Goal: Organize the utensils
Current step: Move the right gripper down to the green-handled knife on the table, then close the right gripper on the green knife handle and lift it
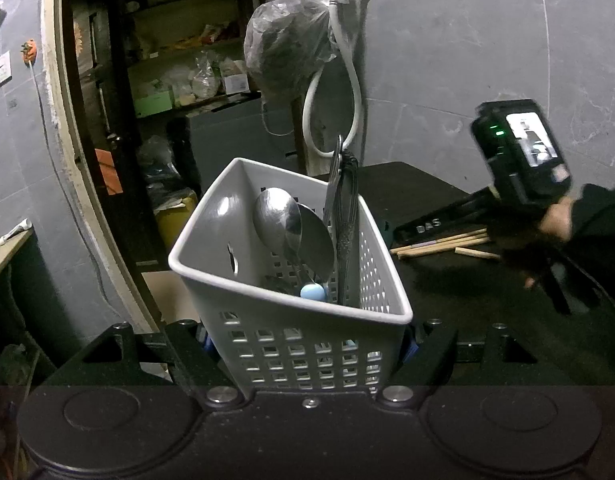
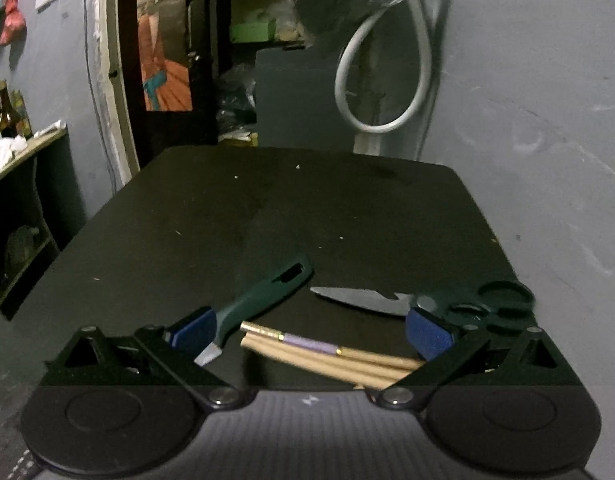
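On bench: L gripper fingers clamp white caddy to steady it; R gripper fingers wide, empty, straddling chopsticks for pickup, prob.

Two close wrist views, shared table

One white perforated utensil basket holds two spoons and two upright metal handles; on the black table lie one green-handled knife, one pair of scissors and roughly three wooden chopsticks.
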Tool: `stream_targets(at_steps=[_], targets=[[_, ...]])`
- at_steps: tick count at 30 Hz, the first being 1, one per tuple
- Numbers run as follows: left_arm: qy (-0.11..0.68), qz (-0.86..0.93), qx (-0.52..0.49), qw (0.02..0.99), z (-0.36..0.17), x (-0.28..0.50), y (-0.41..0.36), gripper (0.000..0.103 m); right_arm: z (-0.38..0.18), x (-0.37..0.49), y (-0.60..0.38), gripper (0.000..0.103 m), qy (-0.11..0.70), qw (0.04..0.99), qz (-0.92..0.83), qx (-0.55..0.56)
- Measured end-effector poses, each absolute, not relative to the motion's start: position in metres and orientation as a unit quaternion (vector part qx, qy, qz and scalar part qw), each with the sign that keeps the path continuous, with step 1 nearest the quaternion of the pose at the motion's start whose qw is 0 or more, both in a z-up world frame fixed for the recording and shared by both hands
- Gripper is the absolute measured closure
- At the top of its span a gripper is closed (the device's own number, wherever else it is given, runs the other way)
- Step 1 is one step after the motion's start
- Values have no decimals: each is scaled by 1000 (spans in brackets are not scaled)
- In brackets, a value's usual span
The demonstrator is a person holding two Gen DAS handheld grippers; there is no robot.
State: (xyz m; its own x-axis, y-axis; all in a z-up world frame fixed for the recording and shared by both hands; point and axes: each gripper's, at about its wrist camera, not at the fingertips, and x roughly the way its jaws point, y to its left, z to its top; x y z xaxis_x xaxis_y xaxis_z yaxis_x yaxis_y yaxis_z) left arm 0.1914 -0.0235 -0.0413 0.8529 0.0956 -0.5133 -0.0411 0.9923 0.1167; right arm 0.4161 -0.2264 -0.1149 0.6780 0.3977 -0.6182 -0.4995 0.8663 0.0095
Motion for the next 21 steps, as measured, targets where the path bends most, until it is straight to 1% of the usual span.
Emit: stream_targets(at_steps=[5,7,9,13,17,19,20,21], targets=[[271,42,48,961,-40,192,-26,24,-123,435,-209,1,318,903,273,-96],[272,44,47,960,-40,192,-26,24,-125,440,-203,3,321,898,287,-91],[274,47,46,960,-39,192,-26,24,-128,442,-197,8,325,894,292,-96],[274,49,45,959,-38,194,-29,24,-133,444,-190,15,336,890,294,-96],[274,51,43,959,-38,196,-30,24,-134,444,-189,25,338,889,296,-94],[274,51,43,959,-38,197,-30,24,-134,443,-190,35,336,888,302,-87],[274,51,43,959,-38,196,-30,24,-134,443,-190,43,337,886,307,-86],[274,51,44,959,-38,196,-30,24,-134,443,-188,45,338,884,310,-87]])
